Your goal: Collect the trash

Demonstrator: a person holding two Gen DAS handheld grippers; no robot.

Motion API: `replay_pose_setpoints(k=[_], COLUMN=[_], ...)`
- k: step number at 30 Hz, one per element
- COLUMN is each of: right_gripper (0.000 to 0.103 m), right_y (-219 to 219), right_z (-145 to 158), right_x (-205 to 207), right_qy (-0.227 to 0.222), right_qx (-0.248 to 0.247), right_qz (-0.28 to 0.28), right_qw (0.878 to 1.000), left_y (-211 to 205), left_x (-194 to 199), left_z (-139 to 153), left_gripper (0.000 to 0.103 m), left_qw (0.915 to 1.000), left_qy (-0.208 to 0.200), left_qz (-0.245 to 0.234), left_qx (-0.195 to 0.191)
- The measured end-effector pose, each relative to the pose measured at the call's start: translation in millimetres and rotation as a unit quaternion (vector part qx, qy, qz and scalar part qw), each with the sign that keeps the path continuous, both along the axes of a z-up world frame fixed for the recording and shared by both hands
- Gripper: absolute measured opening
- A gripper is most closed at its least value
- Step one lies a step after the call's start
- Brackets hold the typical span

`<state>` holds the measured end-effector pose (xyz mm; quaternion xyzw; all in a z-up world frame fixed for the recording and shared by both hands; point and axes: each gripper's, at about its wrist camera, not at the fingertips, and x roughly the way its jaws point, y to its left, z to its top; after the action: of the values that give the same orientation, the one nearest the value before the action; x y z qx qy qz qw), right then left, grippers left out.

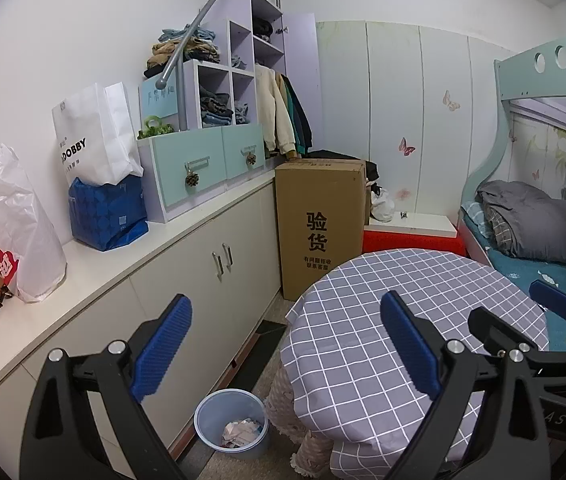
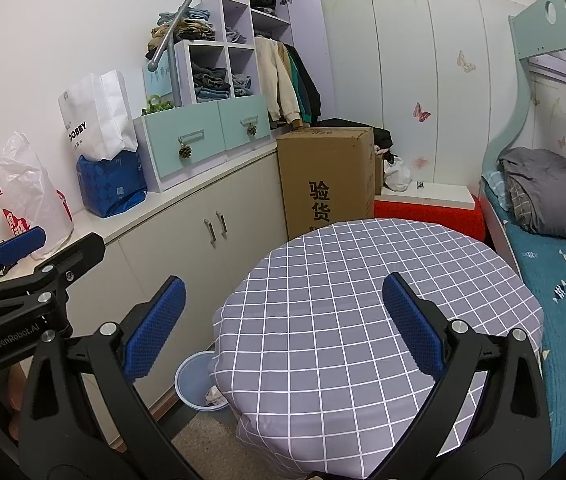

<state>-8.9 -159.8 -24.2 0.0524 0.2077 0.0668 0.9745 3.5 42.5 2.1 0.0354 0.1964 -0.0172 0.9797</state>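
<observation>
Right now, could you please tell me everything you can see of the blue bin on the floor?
The bin is a small round pail of pale blue, plastic-looking material, standing upright and open with no lid. It sits on the floor between the cabinet and the table, whose checked cloth hides part of its rim in the right wrist view. Crumpled paper lies at the bottom; it is far from full. Neither tool touches it.
</observation>
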Motion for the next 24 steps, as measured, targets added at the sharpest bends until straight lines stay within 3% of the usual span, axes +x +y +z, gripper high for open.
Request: replay_pose_setpoints(k=[24], right_gripper=[0.097], right_y=[-24.9], right_z=[-16.6], right_x=[32.1], right_qy=[0.034], right_qx=[0.021], right_qz=[0.01], right_qw=[0.999], left_y=[-10.4], left_x=[42.1], left_z=[-4.6], left_gripper=[0.093], left_qw=[0.9989], left_qy=[0.038], left_qz=[0.002], left_qx=[0.026])
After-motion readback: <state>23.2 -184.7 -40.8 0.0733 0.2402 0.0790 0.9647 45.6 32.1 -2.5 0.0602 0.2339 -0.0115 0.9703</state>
